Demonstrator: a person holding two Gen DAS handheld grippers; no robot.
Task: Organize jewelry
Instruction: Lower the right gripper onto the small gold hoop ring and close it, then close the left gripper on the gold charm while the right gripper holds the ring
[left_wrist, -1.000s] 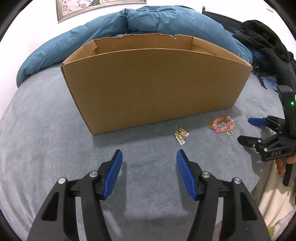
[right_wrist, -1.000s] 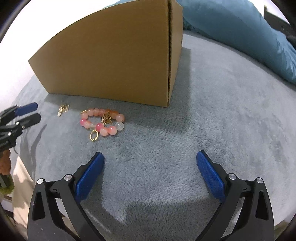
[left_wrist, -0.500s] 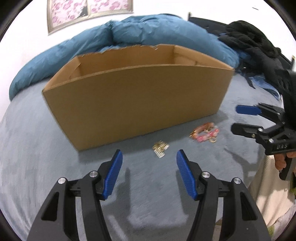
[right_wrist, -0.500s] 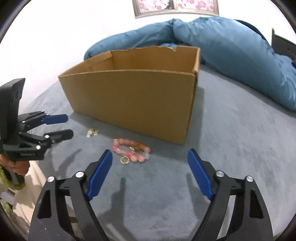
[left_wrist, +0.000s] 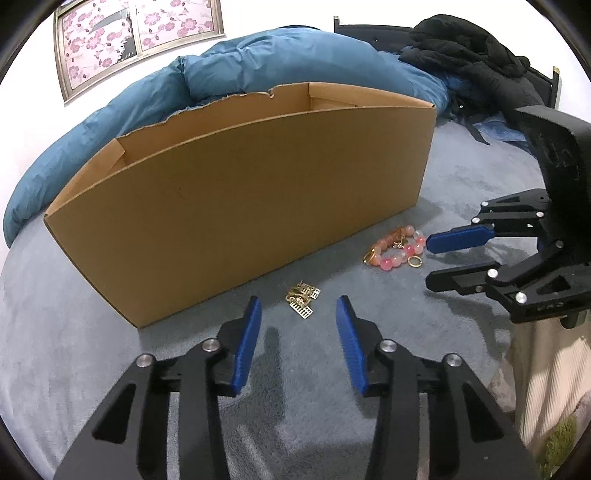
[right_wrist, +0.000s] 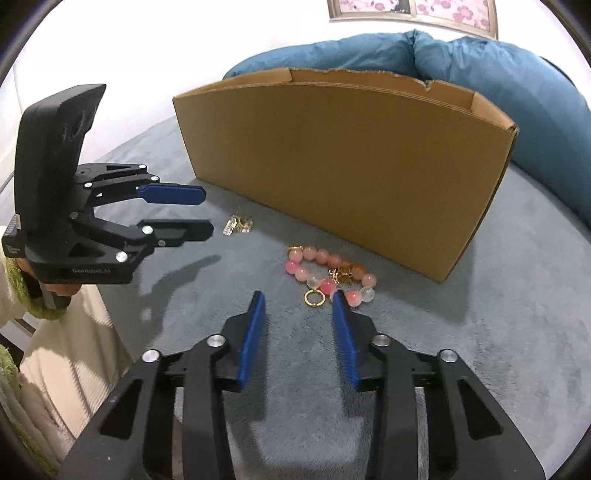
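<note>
Hovering over the grey plush blanket (left_wrist: 74, 369), both black two-finger grippers with blue pads: left gripper (left_wrist: 298, 306) and right gripper (right_wrist: 298, 301), jaws just narrowed on each, still parted, nothing between them. Small gold charm cluster (left_wrist: 302, 295) lies just ahead of the left fingertips. Pink-and-white bead bracelet with gold ring (right_wrist: 330, 278) lies just ahead of the right pads. Both are close in front of the open brown cardboard box (left_wrist: 240, 206). Behind it, a teal duvet (left_wrist: 258, 62).
</note>
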